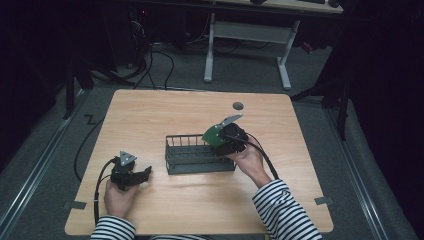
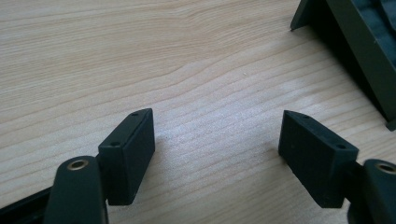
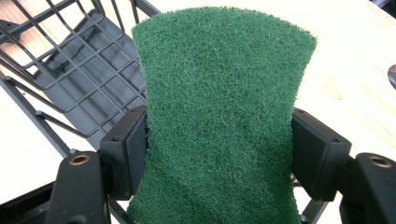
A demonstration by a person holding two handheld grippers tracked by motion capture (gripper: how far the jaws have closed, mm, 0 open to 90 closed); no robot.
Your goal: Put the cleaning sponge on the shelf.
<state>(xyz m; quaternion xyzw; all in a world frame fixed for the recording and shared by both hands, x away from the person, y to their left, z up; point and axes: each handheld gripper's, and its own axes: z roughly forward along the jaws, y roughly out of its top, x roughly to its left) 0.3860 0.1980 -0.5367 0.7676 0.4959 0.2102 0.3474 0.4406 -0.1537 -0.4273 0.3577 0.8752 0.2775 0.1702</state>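
A green scouring pad (image 3: 224,107) sits between the jaws of my right gripper (image 3: 219,149), pinched at its waist so its sides curve inward. In the high view that right gripper (image 1: 220,136) hovers over the right end of a dark wire basket (image 1: 190,162), with the green scouring pad (image 1: 212,134) sticking out toward the left. The wire basket (image 3: 79,84) lies below and left of the pad in the right gripper view. My left gripper (image 1: 142,175) rests low on the table at the front left, open, with bare wood between its jaws (image 2: 217,154).
The wooden table (image 1: 150,115) has a round grey grommet (image 1: 238,105) near its far edge. A corner of the basket (image 2: 355,56) stands to the upper right of the left gripper. Cables trail from both grippers. A white desk frame (image 1: 250,35) stands on the floor beyond.
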